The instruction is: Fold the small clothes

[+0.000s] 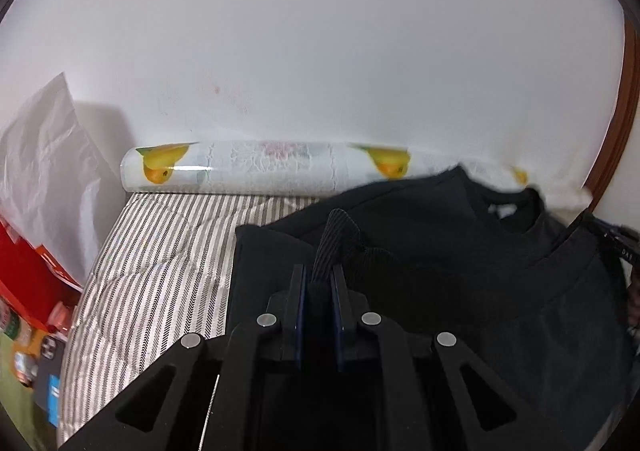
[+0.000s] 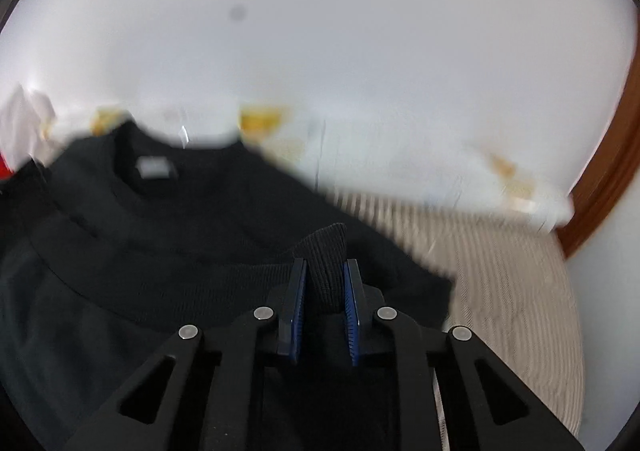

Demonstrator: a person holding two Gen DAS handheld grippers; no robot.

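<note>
Striped grey-and-white bedding (image 1: pixel 160 251) carried the black knit sweatshirt (image 1: pixel 440 291), lying flat. Nearest, the left gripper (image 1: pixel 319 283) and right gripper (image 2: pixel 325 283) each clenched a ribbed black cuff (image 2: pixel 326 251), likely to fold the sleeves inward. Farther off, a fruit-printed white roll (image 1: pixel 240 167) lay against the wall.

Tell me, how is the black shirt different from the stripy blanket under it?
The black shirt is plain and dark; the striped blanket is pale with thin grey stripes. The shirt is bunched and lifted where the left gripper and right gripper pinch its ribbed edges; the blanket lies flat and untouched. The shirt sits on top; the blanket lies underneath and spreads wider. Both are soft cloth.
</note>
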